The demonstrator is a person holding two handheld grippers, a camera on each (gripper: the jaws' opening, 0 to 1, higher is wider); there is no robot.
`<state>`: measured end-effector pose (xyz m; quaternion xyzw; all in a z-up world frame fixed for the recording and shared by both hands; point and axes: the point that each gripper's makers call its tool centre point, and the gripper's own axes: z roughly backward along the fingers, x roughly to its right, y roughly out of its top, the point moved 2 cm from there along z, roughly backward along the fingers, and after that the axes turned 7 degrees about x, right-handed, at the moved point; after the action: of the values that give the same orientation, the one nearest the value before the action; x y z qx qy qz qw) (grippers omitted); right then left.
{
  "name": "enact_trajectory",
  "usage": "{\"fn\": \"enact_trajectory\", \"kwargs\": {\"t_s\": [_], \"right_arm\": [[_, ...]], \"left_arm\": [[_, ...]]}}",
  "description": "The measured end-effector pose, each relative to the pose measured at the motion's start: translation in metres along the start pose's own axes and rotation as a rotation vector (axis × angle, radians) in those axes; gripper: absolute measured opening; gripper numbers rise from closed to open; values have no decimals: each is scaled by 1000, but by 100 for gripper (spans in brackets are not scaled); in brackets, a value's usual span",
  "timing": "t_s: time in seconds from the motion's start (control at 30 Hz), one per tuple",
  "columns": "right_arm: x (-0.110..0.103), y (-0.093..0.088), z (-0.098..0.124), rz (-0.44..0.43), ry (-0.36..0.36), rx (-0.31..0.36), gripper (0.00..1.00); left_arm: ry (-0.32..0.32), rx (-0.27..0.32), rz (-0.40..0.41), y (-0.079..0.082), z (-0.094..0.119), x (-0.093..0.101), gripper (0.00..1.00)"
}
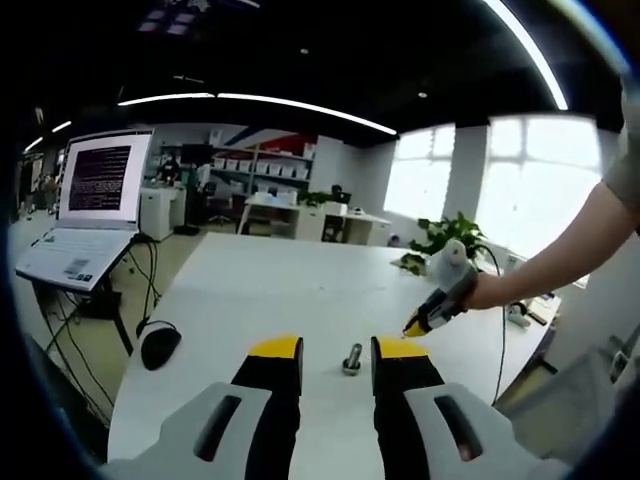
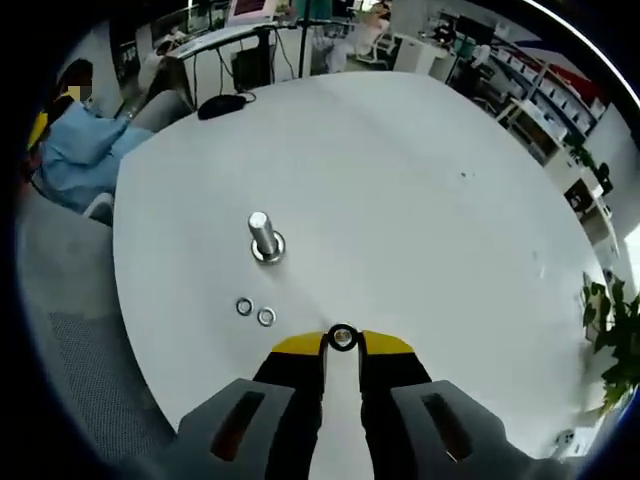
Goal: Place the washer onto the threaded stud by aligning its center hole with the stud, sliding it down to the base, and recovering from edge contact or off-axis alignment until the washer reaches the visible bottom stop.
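my right fingers (image 2: 342,343) pinch a washer (image 2: 342,337) at their tips, above the white surface (image 2: 420,200) and well short of the upright stud (image 2: 263,236). nothing is threaded on yet; aligning and sliding down remain. my left fingers (image 1: 337,347) are parted, empty. two spare washers (image 2: 255,311) lie near the stud, none blocking it.

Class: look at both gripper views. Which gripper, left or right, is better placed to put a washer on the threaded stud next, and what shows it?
The right gripper. It already pinches a washer at its tips, with the upright stud just ahead on the table. The left gripper is open and holds nothing.
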<state>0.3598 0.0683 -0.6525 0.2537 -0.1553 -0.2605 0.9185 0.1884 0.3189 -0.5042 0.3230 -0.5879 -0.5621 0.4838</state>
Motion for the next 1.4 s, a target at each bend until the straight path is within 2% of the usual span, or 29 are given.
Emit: {"fn": "enact_trajectory", "kwargs": {"t_s": [0.43, 0.9, 1.13, 1.2, 1.4], "right_arm": [[5, -8, -11, 12, -4, -47, 14], [5, -16, -17, -10, 11, -65, 15], [4, -18, -16, -5, 14, -64, 16], [7, -18, -15, 20, 0, -59, 17], [6, -21, -7, -3, -8, -37, 18]], "left_arm": [[-7, 3, 12, 0, 0, 1, 25], [-3, 4, 20, 0, -1, 0, 25], [1, -5, 18, -2, -1, -1, 25], [2, -11, 14, -3, -2, -1, 25], [6, -12, 8, -3, -1, -2, 25]]}}
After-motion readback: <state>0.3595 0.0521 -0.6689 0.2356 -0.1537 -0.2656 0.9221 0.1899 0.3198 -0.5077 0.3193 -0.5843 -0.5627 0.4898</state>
